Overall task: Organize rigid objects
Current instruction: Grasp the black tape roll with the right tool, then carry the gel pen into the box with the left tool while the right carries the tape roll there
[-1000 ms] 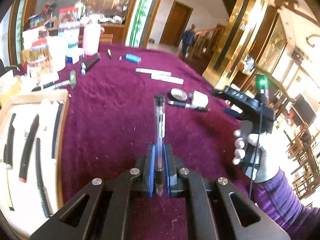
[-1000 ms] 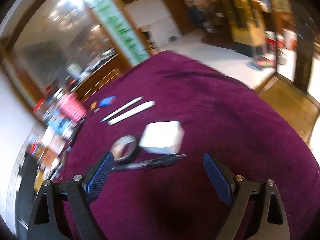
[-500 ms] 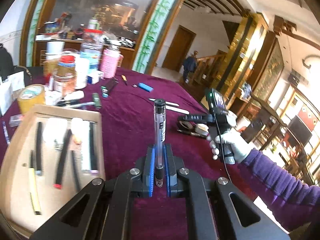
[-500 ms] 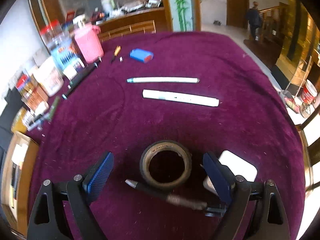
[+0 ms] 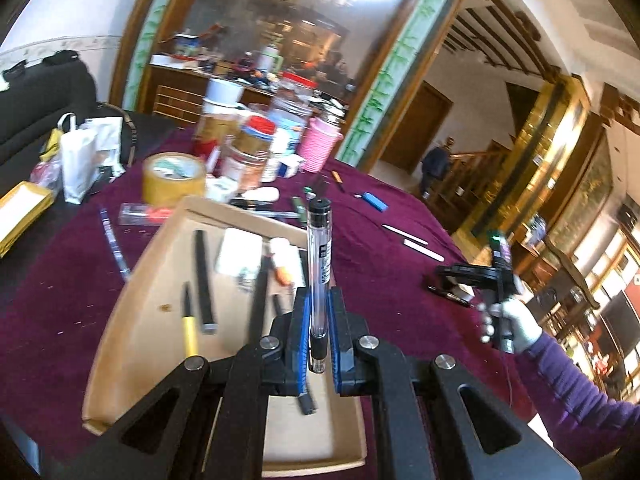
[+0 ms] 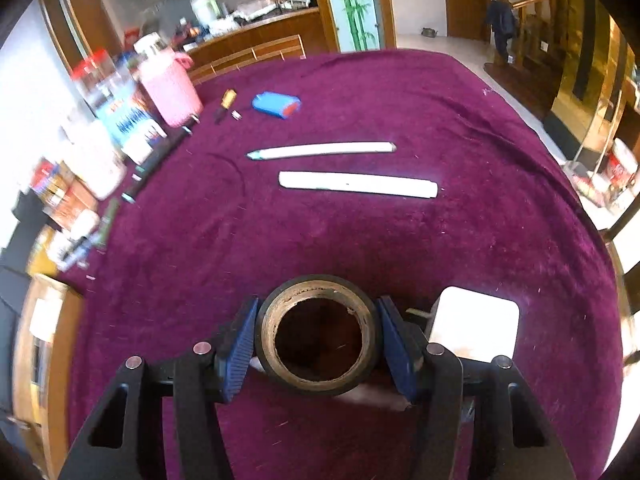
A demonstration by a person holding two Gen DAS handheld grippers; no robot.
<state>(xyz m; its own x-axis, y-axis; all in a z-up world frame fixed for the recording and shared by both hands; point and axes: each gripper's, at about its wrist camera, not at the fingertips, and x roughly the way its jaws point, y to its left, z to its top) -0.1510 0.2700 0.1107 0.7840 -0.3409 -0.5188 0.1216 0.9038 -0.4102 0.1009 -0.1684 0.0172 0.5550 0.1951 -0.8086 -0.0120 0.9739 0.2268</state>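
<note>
Left wrist view: your left gripper [image 5: 319, 344] pinches a clear pen [image 5: 319, 276], held above the near end of the cardboard tray [image 5: 132, 332]; several pens already lie in the tray. The pen is not yet released.

Right wrist view: your right gripper [image 6: 319, 344] has just been closing, and its pads now sit against a dark tape roll [image 6: 318, 334] near the table's near edge. Two white sticks [image 6: 358, 184] and a blue box [image 6: 276, 105] remain on the purple cloth [image 6: 480, 160], so much sorting is left.
</note>
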